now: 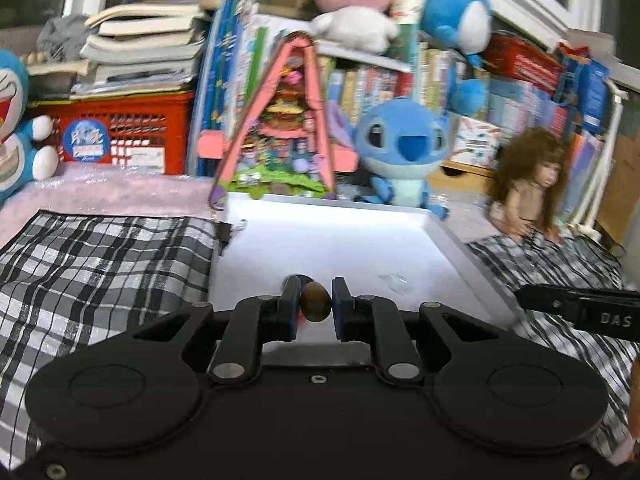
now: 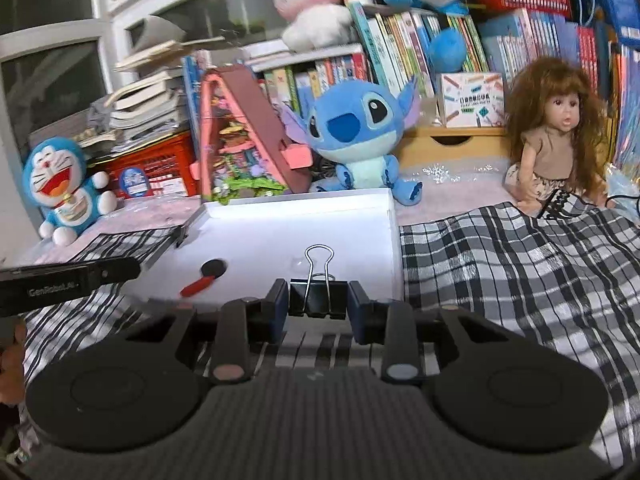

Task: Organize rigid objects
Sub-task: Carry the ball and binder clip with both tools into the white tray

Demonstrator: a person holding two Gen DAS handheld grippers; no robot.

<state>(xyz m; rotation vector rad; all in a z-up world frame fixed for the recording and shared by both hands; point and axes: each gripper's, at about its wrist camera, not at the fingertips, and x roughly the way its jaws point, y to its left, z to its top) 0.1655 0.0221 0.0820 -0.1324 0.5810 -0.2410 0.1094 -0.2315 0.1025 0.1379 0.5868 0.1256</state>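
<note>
My left gripper [image 1: 315,307] is shut on a small brown oval bead [image 1: 315,302] and holds it over the near part of the white tray [image 1: 452,240]. My right gripper [image 2: 318,305] is shut on a black binder clip [image 2: 318,299] with its silver wire handles pointing up, at the near edge of the white tray [image 2: 384,216]. In the right wrist view a black round piece [image 2: 213,268] and a red stick [image 2: 198,285] lie on the tray. The left gripper's finger [image 2: 68,278] shows at the left there.
The tray lies on a black-and-white checked cloth [image 2: 520,272]. Behind it stand a Stitch plush [image 2: 356,136], a pink triangular toy house [image 2: 240,140], a doll [image 2: 556,140], a Doraemon plush [image 2: 64,184], a red crate [image 1: 120,132] and stacked books.
</note>
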